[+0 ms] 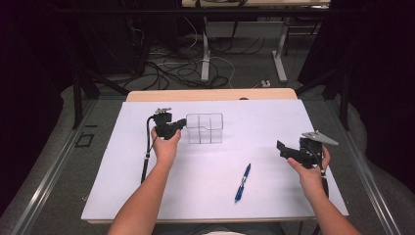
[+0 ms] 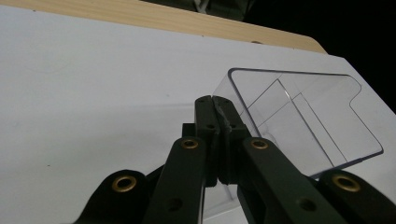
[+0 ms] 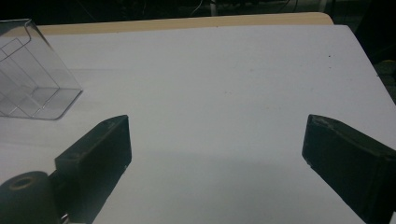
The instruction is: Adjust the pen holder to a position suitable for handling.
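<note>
A clear plastic holder point(image 1: 204, 128) with several compartments stands on the white table top point(image 1: 274, 117), toward the back. My left gripper point(image 1: 182, 124) is at the holder's left side. In the left gripper view its jaws point(image 2: 212, 99) are pressed together, with the thin left wall of the holder point(image 2: 303, 112) pinched between them. My right gripper point(image 1: 280, 147) hovers over the right side of the table, pointing left, jaws wide apart with nothing between them point(image 3: 217, 135). The holder point(image 3: 28, 84) sits far off at the upper left of the right gripper view.
A blue pen point(image 1: 243, 182) lies on the table between my two forearms, nearer the front edge. A wooden strip point(image 1: 210, 94) borders the table's far side. Cables and table legs point(image 1: 205, 63) cover the floor beyond it.
</note>
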A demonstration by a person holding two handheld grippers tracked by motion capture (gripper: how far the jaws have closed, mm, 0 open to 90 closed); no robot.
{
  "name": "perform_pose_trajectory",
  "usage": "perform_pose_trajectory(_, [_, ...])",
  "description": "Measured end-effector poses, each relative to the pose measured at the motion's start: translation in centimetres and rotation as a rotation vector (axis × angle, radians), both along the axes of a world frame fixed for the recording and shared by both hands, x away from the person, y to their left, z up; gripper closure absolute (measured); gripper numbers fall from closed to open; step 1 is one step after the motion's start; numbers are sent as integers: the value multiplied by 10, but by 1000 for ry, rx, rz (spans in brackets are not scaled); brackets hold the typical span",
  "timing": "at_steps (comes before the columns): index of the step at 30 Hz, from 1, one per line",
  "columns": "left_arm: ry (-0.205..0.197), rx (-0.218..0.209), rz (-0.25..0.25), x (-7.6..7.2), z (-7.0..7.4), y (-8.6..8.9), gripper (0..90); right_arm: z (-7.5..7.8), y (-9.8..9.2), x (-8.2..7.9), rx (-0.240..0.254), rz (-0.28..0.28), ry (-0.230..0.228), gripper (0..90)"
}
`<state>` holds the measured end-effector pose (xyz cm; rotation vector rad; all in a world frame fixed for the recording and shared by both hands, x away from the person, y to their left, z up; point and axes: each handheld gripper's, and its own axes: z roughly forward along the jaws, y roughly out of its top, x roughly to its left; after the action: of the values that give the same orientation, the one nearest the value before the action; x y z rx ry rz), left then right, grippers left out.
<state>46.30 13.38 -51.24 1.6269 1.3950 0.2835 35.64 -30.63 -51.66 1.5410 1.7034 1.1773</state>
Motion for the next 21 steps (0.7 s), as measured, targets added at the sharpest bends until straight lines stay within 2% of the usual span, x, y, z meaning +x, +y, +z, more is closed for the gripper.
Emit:
perform_pose_trajectory(8, [-6, 4, -28, 2, 2, -18, 898, 0, 0, 0, -5, 9, -1, 77])
perform_pose_trajectory(9, [-6, 4, -28, 2, 2, -18, 898, -2, 1, 1, 2, -7, -25, 78])
perform_pose_trajectory(11, [-8, 4, -29, 2, 1, -20, 898, 0, 0, 0, -3, 11, -1, 78])
perform_pose_trajectory(21, [-11, -3, -32, 3, 1, -19, 875, -1, 0, 0, -3, 5, -7, 80])
